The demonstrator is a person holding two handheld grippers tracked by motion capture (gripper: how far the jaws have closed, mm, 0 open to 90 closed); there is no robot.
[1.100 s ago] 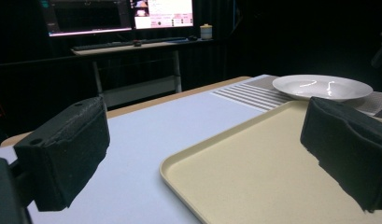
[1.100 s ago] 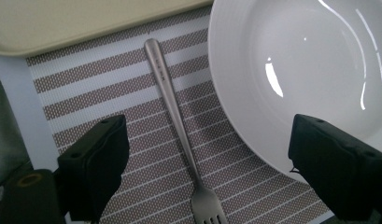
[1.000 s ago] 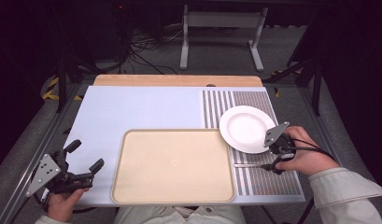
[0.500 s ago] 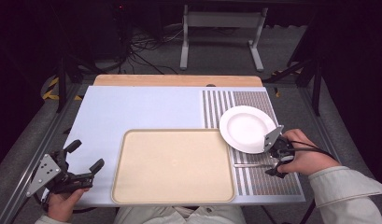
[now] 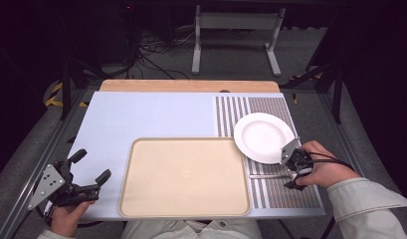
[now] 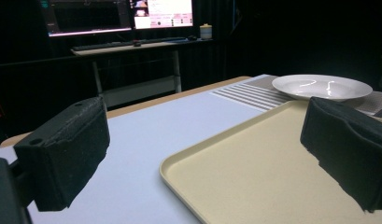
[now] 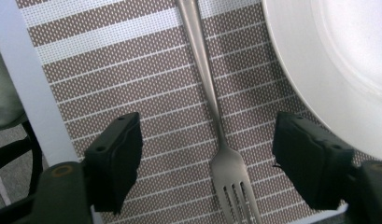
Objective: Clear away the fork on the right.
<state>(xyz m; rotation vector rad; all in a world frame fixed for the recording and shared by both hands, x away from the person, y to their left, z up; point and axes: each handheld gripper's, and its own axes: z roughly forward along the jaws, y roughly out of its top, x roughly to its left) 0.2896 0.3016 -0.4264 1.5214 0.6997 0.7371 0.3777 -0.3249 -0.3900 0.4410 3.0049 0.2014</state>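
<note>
A silver fork [image 7: 212,107] lies on the striped placemat [image 7: 132,84], tines toward me, next to a white plate [image 7: 338,60]. My right gripper [image 7: 212,149] hangs over the fork's neck. Its jaws have just been closing and stand on either side of the fork without touching it. From above, the right gripper [image 5: 290,172] sits at the fork's [image 5: 264,176] right end, just below the plate [image 5: 263,137]. My left gripper [image 5: 93,165] rests open at the table's near left corner, beside the beige tray [image 5: 183,177]; nothing is between its jaws.
The tray [image 6: 254,177] fills the near middle of the pale blue table [image 5: 141,117]. A wooden strip [image 5: 188,85] runs along the far edge. Beyond the table stand a metal frame [image 5: 236,35] and floor cables. Monitors [image 6: 118,14] glow on a desk behind.
My right gripper has shifted slightly toward the near edge, over the fork, and its jaws stand narrower. The left gripper has not moved.
</note>
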